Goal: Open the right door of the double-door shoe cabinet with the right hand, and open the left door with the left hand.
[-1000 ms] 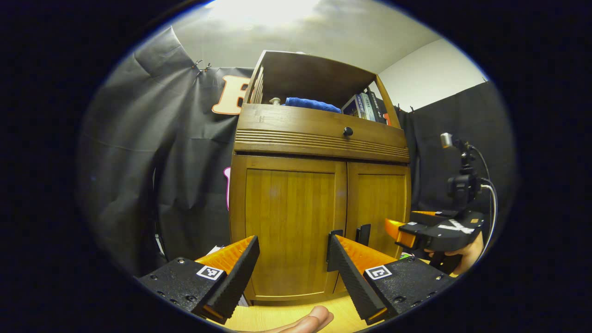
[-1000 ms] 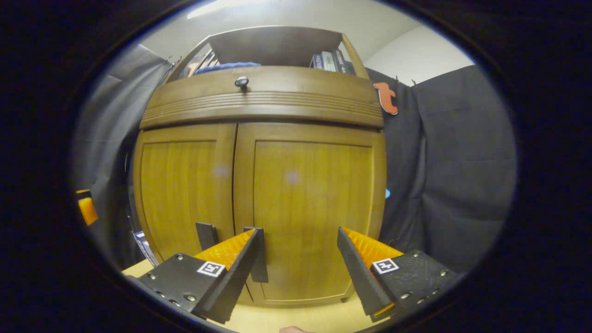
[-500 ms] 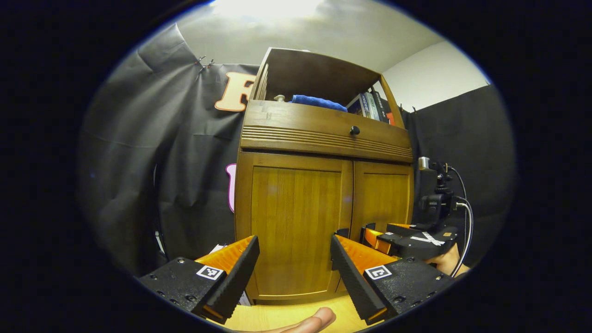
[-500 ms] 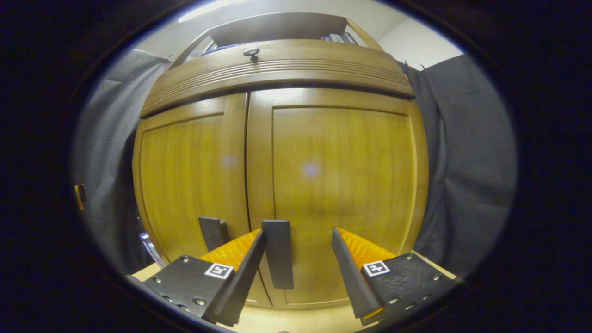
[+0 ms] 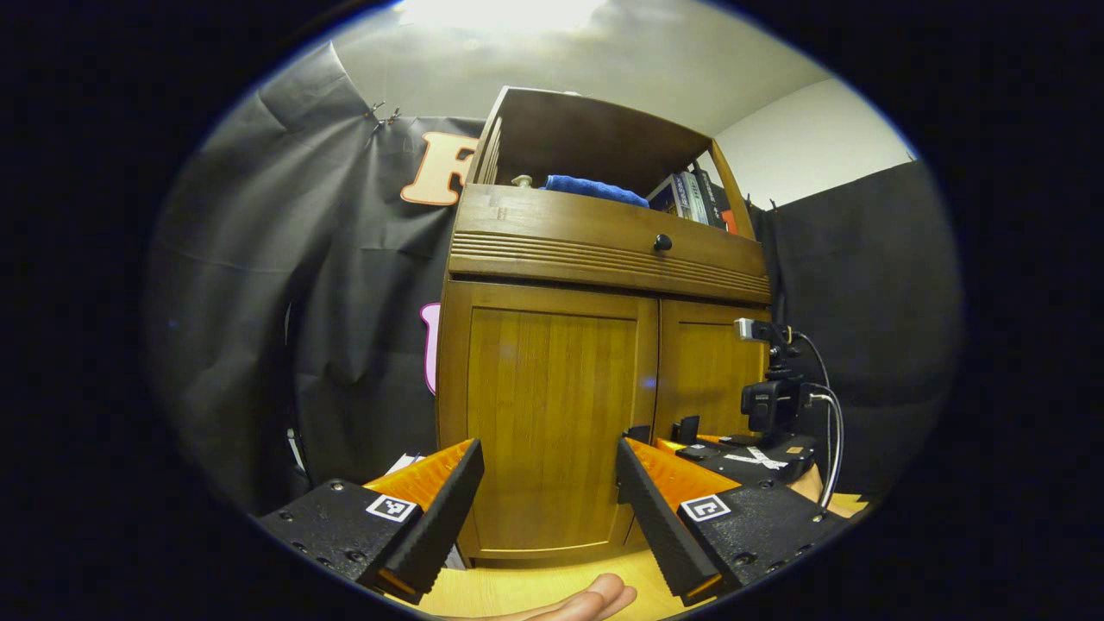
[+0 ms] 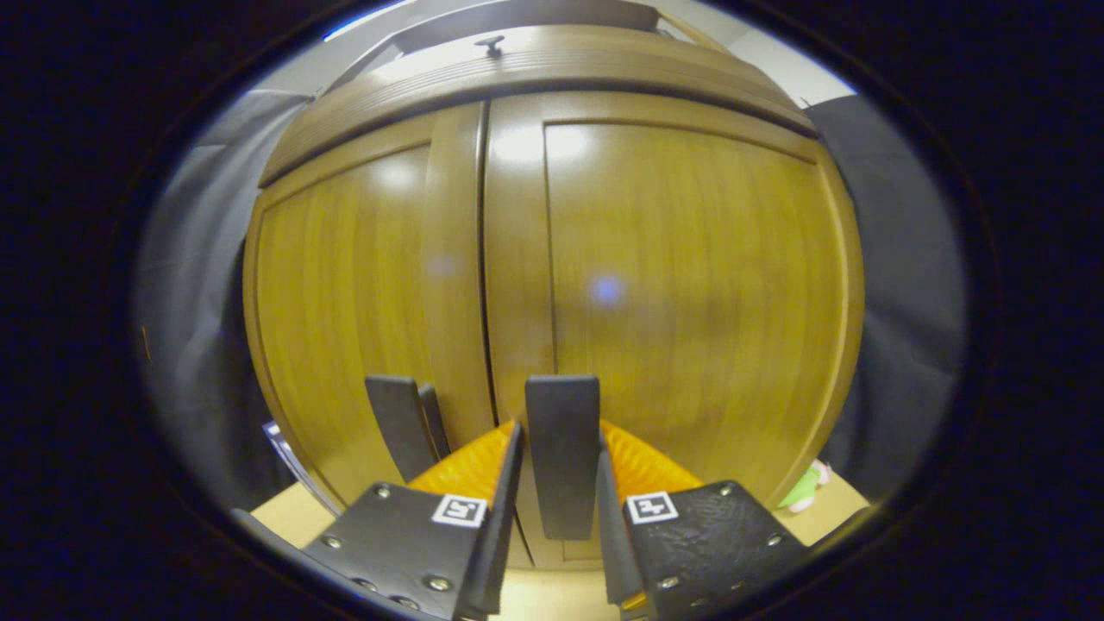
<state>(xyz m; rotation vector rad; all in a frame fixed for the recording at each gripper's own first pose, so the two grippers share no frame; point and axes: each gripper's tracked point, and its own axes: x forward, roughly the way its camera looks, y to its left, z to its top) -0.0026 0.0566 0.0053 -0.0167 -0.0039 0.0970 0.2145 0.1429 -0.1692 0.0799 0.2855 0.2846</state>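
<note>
While the left gripper point(image 5: 548, 483) hangs with its fingers spread wide in front of the left door point(image 5: 545, 423), we see that the right gripper point(image 6: 556, 483) has come much closer to the shoe cabinet point(image 5: 604, 250) than half a second ago. In the right gripper view its two fingers, which stood well apart before, are now closed in on the dark handle of the right door point(image 6: 562, 448), one at each side and touching it. The right door point(image 6: 690, 285) is not yet opened; the seam between both doors is a thin line. The dark handle of the left door point(image 6: 398, 423) stands just beside, free.

In the left gripper view the other gripper has moved in toward the cabinet's lower front, and the left gripper keeps nearly the same place. Both doors are closed there too. We see a fingertip point(image 5: 595, 599) at the bottom edge, over the wooden floor point(image 5: 517, 591). On the shelf above the drawer lie a blue cloth point(image 5: 595, 188) and some books point(image 5: 690, 194).
</note>
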